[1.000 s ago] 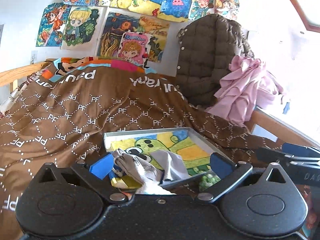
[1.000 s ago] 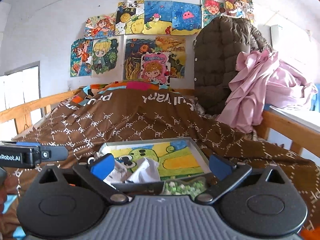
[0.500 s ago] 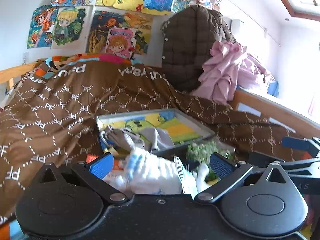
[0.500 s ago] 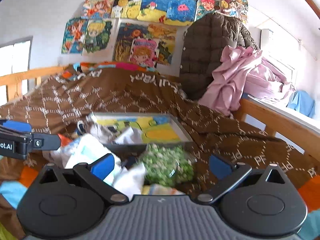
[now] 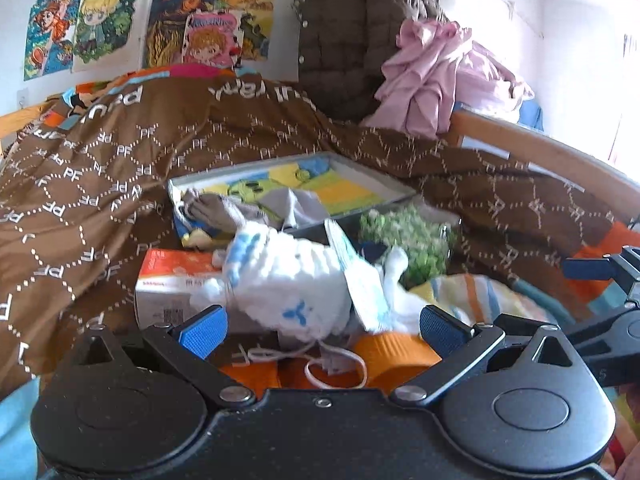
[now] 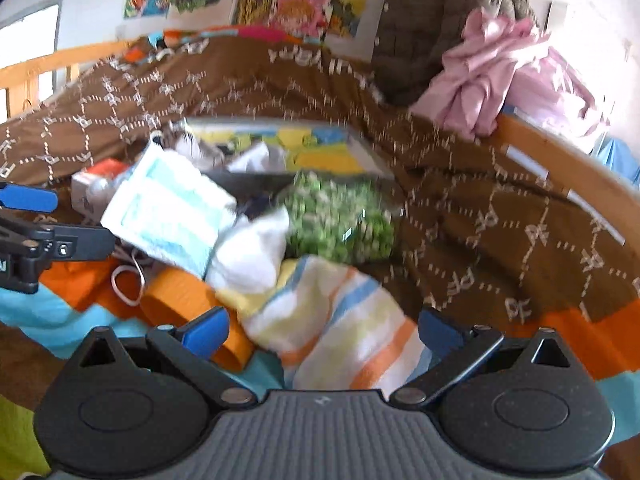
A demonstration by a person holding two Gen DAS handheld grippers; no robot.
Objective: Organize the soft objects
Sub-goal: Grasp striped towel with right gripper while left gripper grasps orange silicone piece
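Note:
A pile of soft things lies on the bed in front of a grey tray (image 5: 372,178) with a cartoon lining. A white knitted item with blue marks (image 5: 288,284) sits just ahead of my open, empty left gripper (image 5: 320,326). A pale blue face mask (image 6: 168,212), a white cloth (image 6: 252,256) and a striped yellow-orange towel (image 6: 340,320) lie in the right wrist view. My right gripper (image 6: 320,330) is open over the striped towel. Grey cloths (image 5: 248,208) lie in the tray.
A green speckled bag (image 6: 340,220) rests against the tray front. An orange-white box (image 5: 172,280) and an orange roll (image 5: 392,354) lie by the pile. A brown quilt (image 5: 120,152) covers the bed. A brown jacket (image 5: 352,40) and pink clothes (image 5: 440,76) hang on the wooden rail (image 5: 540,152).
Both grippers have drawn back and tilted down from the tray. The pile of soft items in front of the tray has come into view below them.

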